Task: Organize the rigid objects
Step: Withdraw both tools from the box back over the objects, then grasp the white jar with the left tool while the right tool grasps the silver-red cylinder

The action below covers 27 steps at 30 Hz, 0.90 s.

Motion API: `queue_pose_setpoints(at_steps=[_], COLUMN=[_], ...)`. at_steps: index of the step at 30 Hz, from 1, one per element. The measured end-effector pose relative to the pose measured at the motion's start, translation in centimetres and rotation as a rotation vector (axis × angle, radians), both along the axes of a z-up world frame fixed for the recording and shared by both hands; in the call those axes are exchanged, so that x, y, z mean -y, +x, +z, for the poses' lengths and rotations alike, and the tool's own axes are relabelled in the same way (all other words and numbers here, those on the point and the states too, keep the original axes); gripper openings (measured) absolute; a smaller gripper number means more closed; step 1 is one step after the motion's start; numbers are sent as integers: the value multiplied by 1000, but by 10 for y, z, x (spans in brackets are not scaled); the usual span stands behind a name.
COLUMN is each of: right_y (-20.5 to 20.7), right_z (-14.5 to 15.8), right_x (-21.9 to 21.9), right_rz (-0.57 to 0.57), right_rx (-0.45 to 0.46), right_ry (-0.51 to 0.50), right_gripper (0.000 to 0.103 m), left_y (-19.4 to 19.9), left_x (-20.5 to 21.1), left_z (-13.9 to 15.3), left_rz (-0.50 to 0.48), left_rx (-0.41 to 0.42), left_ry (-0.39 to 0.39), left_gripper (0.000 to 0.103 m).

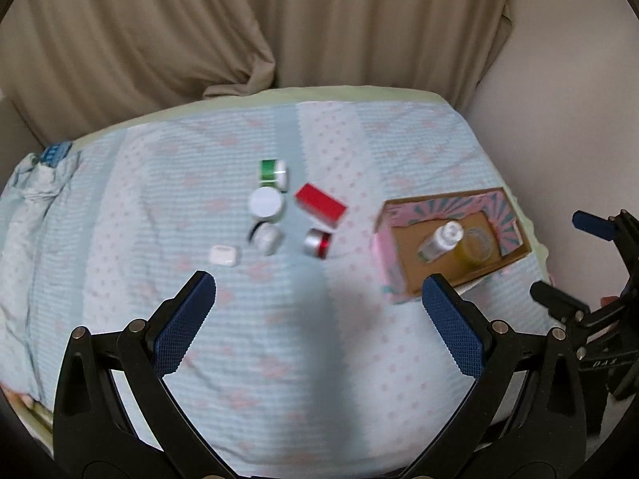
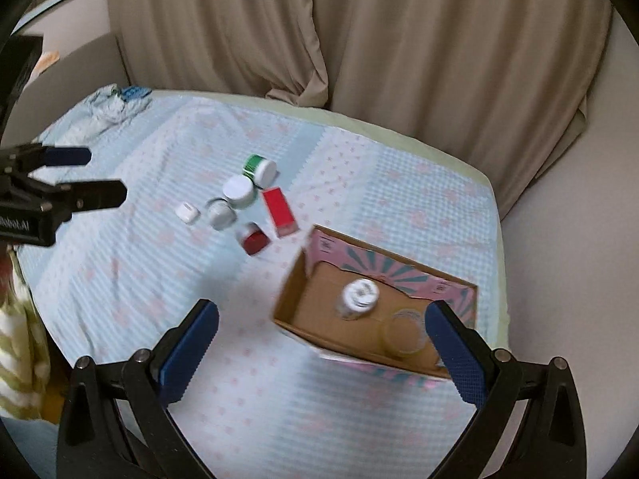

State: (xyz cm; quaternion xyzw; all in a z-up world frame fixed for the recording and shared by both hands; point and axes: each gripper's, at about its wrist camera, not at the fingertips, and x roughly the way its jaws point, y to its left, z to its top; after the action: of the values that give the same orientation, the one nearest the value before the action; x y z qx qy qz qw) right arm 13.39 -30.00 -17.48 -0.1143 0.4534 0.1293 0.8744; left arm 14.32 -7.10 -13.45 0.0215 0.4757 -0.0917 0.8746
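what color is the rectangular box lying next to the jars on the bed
Red; the rectangular box shows best in the right wrist view.

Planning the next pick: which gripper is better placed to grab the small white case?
Probably left. The small white rectangular case lies just ahead of the open left gripper; the right gripper hovers near the cardboard box.

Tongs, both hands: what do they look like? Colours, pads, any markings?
Both alike: the left tongs and right tongs are black plastic, two forked arms with silver rivets, and dark blue ridged pads on the fingers. White lettering on the bodies. No cables or sleeves visible.
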Motion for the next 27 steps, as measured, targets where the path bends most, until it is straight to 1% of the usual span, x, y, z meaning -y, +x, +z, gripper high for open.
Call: queue_pose_setpoints(at_steps=[2,4,7,9,12,14,19,23,27], right_y=[-4,-7,-4,-1,7,15,41,65,88], right_z=[2,3,1,-1,-7,-12,-32,-52,-72], right_x=[-23,-46,-72,-89,-114,-130,-157,-171,-179], right_rz=[-36,-76,-139,-200,-288,-340,-450,-521,-562], right_rx=[-5,-12,-27,-41,-55,-72,-135,-180,-214], right_ry=[-2,18,49,68,103,115,141,142,147], right_gripper=[103,103,103,103,103,103,103,103,103], left_y=[-2,0,7,16,35,51,98,143,184], left_x=[-26,-54,-88,-113,-142,-155,-177,-178,-170], left_z=[0,-2,-6,-11,-20,-26,-44,-61,-84], left_rz=[-6,-12,-24,-37,-53,-61,-79,-91,-120], left_rx=[-1,1,-7,-16,-33,-46,-74,-93,-122], left_ry=[8,15,-3,-16,-13,-13,-18,-16,2], left_gripper=[103,103,103,103,103,103,103,103,103])
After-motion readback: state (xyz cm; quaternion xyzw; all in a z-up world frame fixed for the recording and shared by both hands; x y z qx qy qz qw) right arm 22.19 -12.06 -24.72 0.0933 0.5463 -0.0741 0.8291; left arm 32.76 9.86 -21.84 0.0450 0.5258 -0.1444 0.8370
